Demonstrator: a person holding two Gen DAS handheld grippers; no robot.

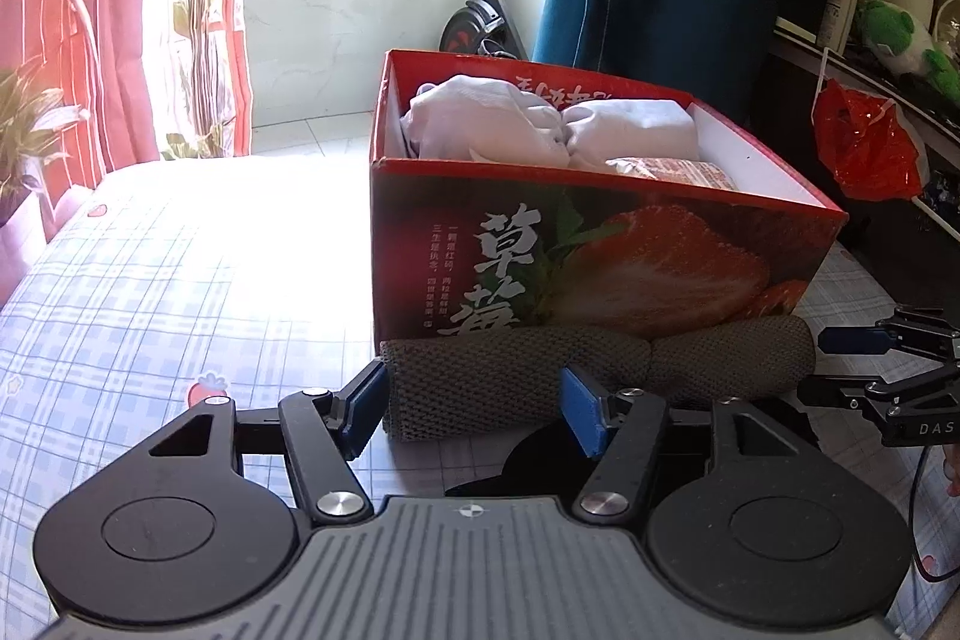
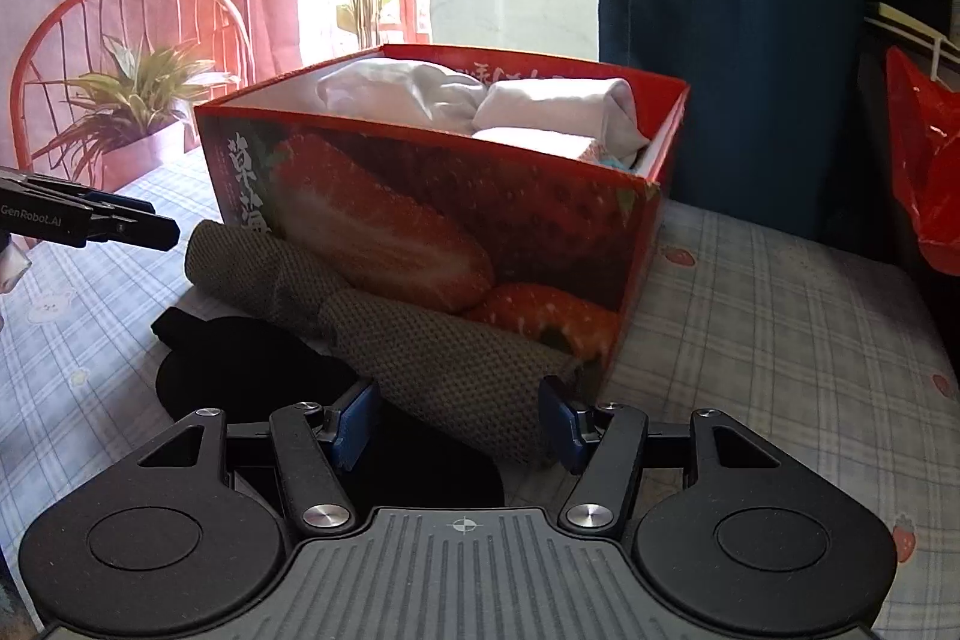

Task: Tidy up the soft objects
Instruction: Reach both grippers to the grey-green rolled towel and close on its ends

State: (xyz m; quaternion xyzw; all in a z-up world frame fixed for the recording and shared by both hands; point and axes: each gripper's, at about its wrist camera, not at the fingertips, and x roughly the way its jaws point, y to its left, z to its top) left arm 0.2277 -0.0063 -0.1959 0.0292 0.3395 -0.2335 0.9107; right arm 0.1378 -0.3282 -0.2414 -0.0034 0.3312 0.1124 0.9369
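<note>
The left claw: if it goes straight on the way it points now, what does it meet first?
Most likely the olive knitted roll, whose left end lies between the open fingers of the left claw. Directly behind it stands the red strawberry box. Depth is unclear.

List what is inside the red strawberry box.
In the strawberry box: bundled white cloths and a patterned packet near the front wall. Whatever lies beneath them is covered.
</note>
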